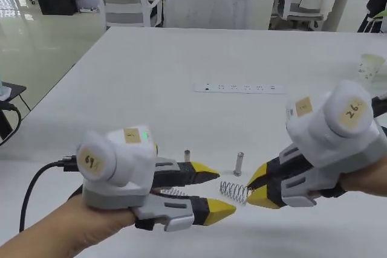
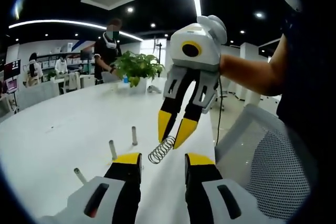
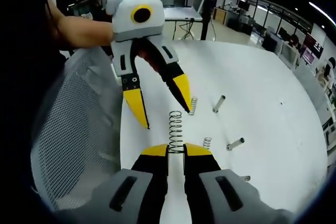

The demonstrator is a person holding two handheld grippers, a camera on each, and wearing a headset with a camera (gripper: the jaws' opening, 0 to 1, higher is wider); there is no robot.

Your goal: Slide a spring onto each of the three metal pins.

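Left gripper (image 1: pixel 222 193) sits at seven o'clock in the head view, gripped by a bare hand (image 1: pixel 66 229), jaws parted, pointing toward three; right gripper (image 1: pixel 251 193) at four o'clock points toward nine, jaws pinched on a spring's (image 1: pixel 234 191) end; their tips face each other, near but apart.

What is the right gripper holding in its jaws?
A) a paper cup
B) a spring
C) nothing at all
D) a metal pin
B: the right gripper has its jaws shut on one end of a spring, and the rest of the coil sticks out in front of them.
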